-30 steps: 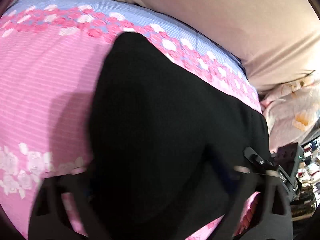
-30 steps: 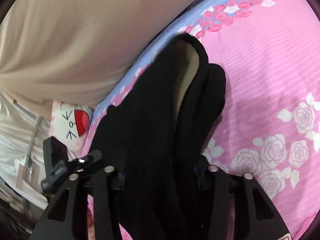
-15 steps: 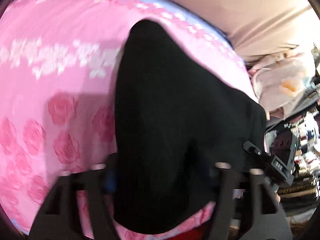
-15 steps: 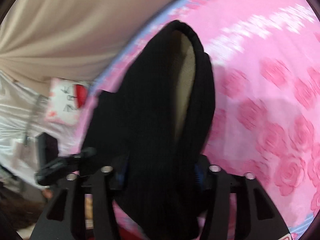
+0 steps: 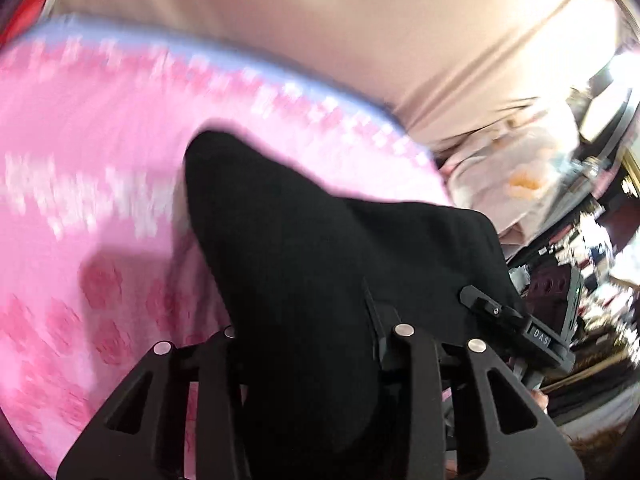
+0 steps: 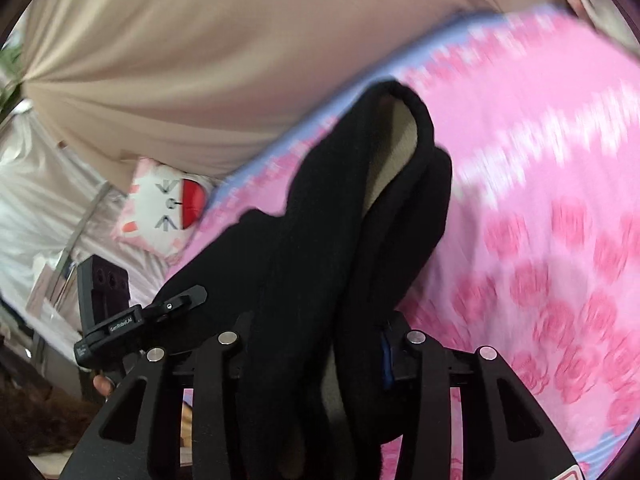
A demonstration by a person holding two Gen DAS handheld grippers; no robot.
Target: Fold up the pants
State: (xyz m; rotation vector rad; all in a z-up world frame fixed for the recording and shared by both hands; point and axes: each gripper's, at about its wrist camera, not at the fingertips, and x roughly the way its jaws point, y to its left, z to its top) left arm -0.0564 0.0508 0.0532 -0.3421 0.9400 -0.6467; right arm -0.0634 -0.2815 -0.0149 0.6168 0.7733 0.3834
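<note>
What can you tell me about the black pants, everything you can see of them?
The black pants are a soft, matte, faintly ribbed fabric with a pale beige lining showing inside an open fold at the far end. They are bunched and draped lengthwise over the pink floral bedsheet. Both ends near the cameras are pinched: the left gripper and the right gripper each have their jaws closed on the cloth.

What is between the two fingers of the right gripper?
The black pants. In the right wrist view, the right gripper is shut on a bunched fold of them, above the pink bedsheet.
</note>
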